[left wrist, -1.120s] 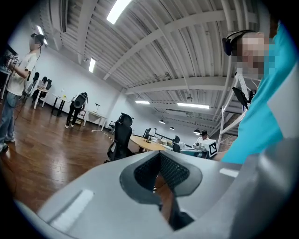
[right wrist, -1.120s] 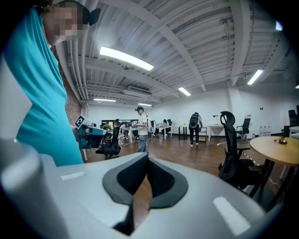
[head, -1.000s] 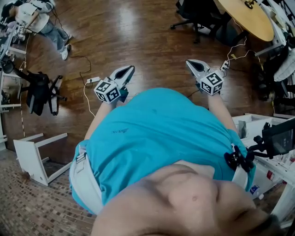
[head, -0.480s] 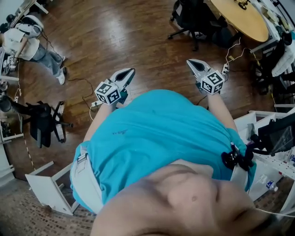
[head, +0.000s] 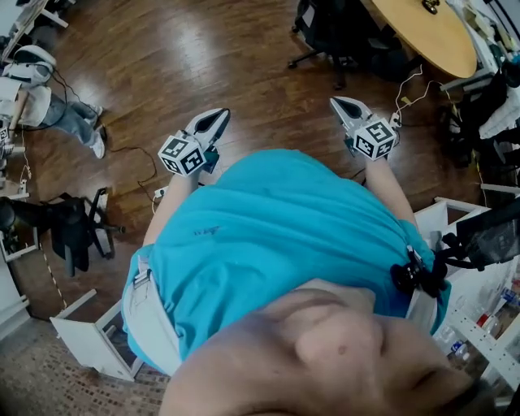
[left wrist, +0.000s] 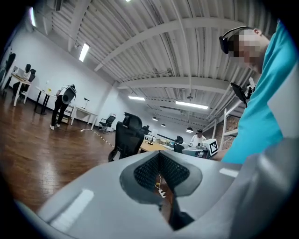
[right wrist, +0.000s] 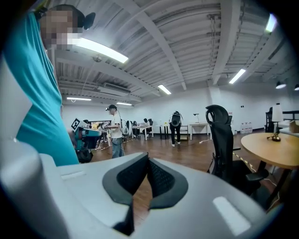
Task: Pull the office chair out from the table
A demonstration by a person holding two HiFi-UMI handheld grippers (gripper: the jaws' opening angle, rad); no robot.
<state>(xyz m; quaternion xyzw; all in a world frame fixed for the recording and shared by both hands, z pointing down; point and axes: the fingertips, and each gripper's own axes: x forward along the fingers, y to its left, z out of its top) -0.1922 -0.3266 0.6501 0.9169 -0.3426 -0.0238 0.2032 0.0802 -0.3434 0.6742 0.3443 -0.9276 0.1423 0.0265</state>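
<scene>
So both my arms are out front, left gripper [head: 216,119] and right gripper [head: 342,105] roughly level. Both closed on nothing, office chair [head: 329,24] well ahead.

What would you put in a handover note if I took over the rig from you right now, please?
Left tool: shut, empty, held out in front.
Right tool: shut, empty, held out in front.
Office chair: black, ahead and to the right, beside the round wooden table; neither tool touches it.
Done: nothing on the chair yet.
Left: walk up to the chair, grip it, and pull it away from the table.
</scene>
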